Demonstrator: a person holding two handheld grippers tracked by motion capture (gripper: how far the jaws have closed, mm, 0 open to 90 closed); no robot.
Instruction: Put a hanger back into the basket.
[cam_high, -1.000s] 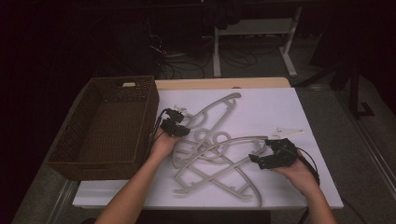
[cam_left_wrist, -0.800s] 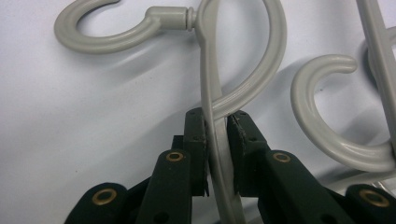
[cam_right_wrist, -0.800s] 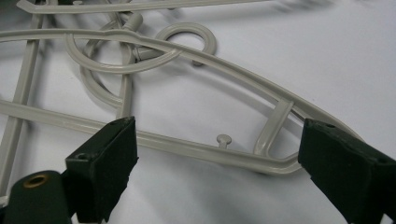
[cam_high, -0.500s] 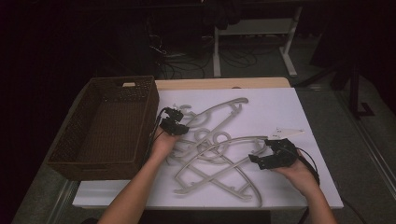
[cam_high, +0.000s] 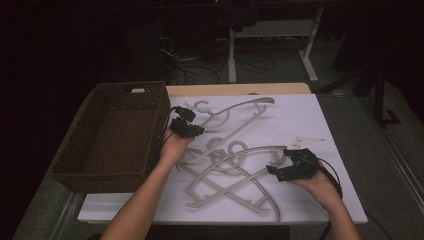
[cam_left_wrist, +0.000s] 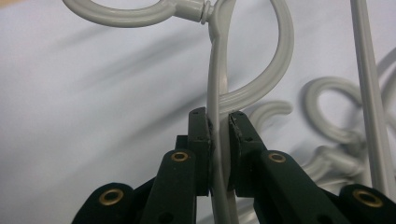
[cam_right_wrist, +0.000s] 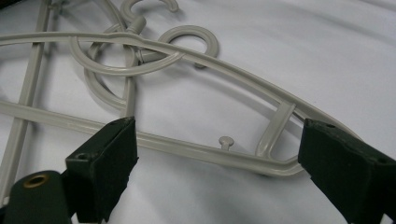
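Item one: we see a table (cam_high: 330, 125) covered in a white sheet, with a dark woven basket (cam_high: 80, 165) standing at its left edge.

Item two: we count several pale grey plastic hangers lying on the sheet in a loose tangle, their hooks and arms crossing one another near the middle. We cannot tell the exact number.

Item three: the upper hanger (cam_high: 240, 112) runs diagonally from the centre of the sheet toward the far right. Its hook curls just beside the basket's inner wall.

Item four: the left gripper (cam_high: 186, 125), held in the person's left hand (cam_high: 175, 146), sits near the basket's right rim. In the left gripper view we find its jaws clamped together on a thin bar of the upper hanger (cam_left_wrist: 217, 84), the bar pinched upright between the pads, with the hook's ring above.

Item five: the right gripper (cam_high: 292, 167), held in the right hand (cam_high: 320, 186), rests toward the near right of the sheet. In the right gripper view we find its jaws spread wide apart, gripping nothing. The rounded end of a lower hanger (cam_right_wrist: 275, 158) lies on the sheet between them.

Item six: a small white triangular piece (cam_high: 307, 142) lies just beyond the right gripper.
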